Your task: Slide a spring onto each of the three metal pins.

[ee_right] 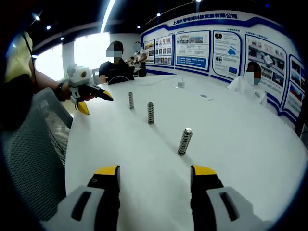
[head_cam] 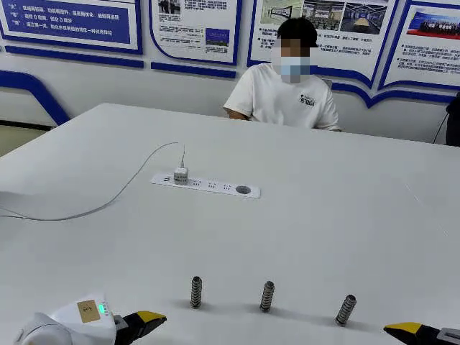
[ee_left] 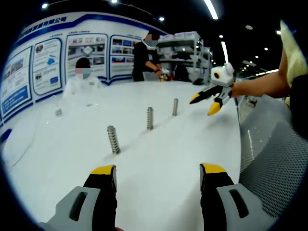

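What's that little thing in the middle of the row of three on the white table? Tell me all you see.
The middle pin is a thin grey metal post standing roughly upright on the white table. A spring coils around nearly its whole height. It stands in a row between the left-hand pin and the right-hand pin, apart from both. Nothing else but the table touches it.
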Action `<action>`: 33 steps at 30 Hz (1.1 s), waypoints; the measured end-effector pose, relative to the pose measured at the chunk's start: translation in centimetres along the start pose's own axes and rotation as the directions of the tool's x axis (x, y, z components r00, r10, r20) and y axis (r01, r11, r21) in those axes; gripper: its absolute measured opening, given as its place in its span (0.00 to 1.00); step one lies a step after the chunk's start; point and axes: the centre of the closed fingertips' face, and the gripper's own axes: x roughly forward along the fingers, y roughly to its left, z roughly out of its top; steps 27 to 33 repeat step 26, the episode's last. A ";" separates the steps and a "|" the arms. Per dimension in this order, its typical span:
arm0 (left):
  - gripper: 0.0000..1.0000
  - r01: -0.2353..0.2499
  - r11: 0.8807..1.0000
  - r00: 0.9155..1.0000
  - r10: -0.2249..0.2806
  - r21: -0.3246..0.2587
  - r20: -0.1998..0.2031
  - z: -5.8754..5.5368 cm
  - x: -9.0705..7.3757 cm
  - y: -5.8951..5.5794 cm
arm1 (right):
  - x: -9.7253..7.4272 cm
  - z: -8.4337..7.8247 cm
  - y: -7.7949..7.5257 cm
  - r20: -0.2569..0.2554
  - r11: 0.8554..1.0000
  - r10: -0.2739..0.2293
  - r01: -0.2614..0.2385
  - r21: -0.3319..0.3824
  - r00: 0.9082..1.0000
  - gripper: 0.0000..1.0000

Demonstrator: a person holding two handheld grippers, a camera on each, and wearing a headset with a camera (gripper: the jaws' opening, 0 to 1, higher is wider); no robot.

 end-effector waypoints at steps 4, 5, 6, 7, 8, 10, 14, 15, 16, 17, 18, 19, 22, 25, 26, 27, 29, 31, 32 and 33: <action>0.71 0.000 1.000 1.000 0.000 -0.001 -0.003 -0.2 0.0 0.0 | -0.1 0.0 0.0 0.011 1.000 -0.007 0.007 0.011 1.000 0.61; 0.71 -0.001 1.000 1.000 0.001 -0.002 -0.003 -0.2 0.0 0.1 | -0.2 0.0 -0.1 0.012 1.000 -0.010 0.010 0.010 1.000 0.61; 0.71 -0.003 1.000 1.000 0.003 -0.003 -0.004 -0.3 0.0 0.2 | -0.2 -0.1 -0.1 0.012 1.000 -0.012 0.012 0.011 1.000 0.62; 0.71 -0.003 1.000 1.000 0.003 -0.003 -0.003 -0.3 0.0 0.2 | -0.2 -0.1 -0.2 0.011 1.000 -0.013 0.013 0.011 1.000 0.62; 0.71 -0.005 1.000 1.000 0.005 -0.004 -0.003 -0.2 0.0 0.3 | -0.3 0.0 -0.2 0.012 1.000 -0.016 0.016 0.011 1.000 0.62; 0.71 -0.006 1.000 1.000 0.006 -0.004 -0.002 -0.3 0.0 0.4 | -0.4 0.0 -0.3 0.012 1.000 -0.020 0.020 0.013 1.000 0.62; 0.71 -0.008 1.000 1.000 0.008 -0.006 -0.003 -0.4 0.0 0.5 | -0.5 0.0 -0.5 0.016 0.999 -0.028 0.027 0.022 0.999 0.62; 0.71 -0.008 1.000 1.000 0.008 -0.006 -0.004 -0.4 0.0 0.5 | -0.5 -0.1 -0.6 0.015 0.999 -0.031 0.030 0.023 0.999 0.62; 0.71 -0.008 1.000 1.000 0.008 -0.005 -0.005 -0.4 0.0 0.5 | -0.5 -0.1 -0.7 0.015 0.999 -0.032 0.031 0.024 0.999 0.62; 0.71 -0.008 1.000 1.000 0.008 -0.005 -0.006 -0.5 0.0 0.5 | -0.5 -0.1 -0.7 0.017 0.999 -0.032 0.031 0.027 0.999 0.62; 0.71 -0.008 1.000 1.000 0.008 -0.006 -0.006 -0.5 0.0 0.5 | -0.5 -0.1 -0.7 0.019 0.999 -0.032 0.032 0.028 0.999 0.62; 0.71 -0.009 1.000 1.000 0.009 -0.007 -0.005 -0.5 0.0 0.5 | -0.5 -0.1 -0.7 0.019 0.999 -0.033 0.033 0.028 0.999 0.62; 0.71 -0.010 1.000 1.000 0.010 -0.008 -0.006 -0.4 0.0 0.6 | -0.5 -0.1 -0.7 0.018 0.999 -0.035 0.034 0.032 0.999 0.62; 0.71 -0.009 1.000 1.000 0.009 -0.006 -0.007 -0.4 0.0 0.6 | -0.5 -0.1 -0.7 0.016 0.999 -0.038 0.037 0.034 0.999 0.62; 0.71 -0.009 1.000 1.000 0.009 -0.005 -0.008 -0.4 0.0 0.6 | -0.5 -0.1 -0.7 0.016 0.999 -0.038 0.038 0.035 0.999 0.62; 0.71 -0.009 1.000 1.000 0.009 -0.005 -0.008 -0.4 0.0 0.6 | -0.5 -0.1 -0.7 0.016 0.999 -0.038 0.038 0.035 0.999 0.62; 0.71 -0.009 1.000 1.000 0.009 -0.005 -0.008 -0.4 0.0 0.6 | -0.5 -0.1 -0.7 0.016 0.999 -0.038 0.038 0.035 0.999 0.62; 0.71 -0.009 1.000 1.000 0.009 -0.005 -0.008 -0.4 0.0 0.6 | -0.5 -0.1 -0.7 0.016 0.999 -0.038 0.038 0.035 0.999 0.62; 0.71 -0.009 1.000 1.000 0.009 -0.005 -0.008 -0.4 0.0 0.6 | -0.5 -0.1 -0.7 0.016 0.999 -0.038 0.038 0.035 0.999 0.62; 0.71 -0.009 1.000 1.000 0.009 -0.005 -0.008 -0.4 0.0 0.6 | -0.5 -0.1 -0.7 0.016 0.999 -0.038 0.038 0.035 0.999 0.62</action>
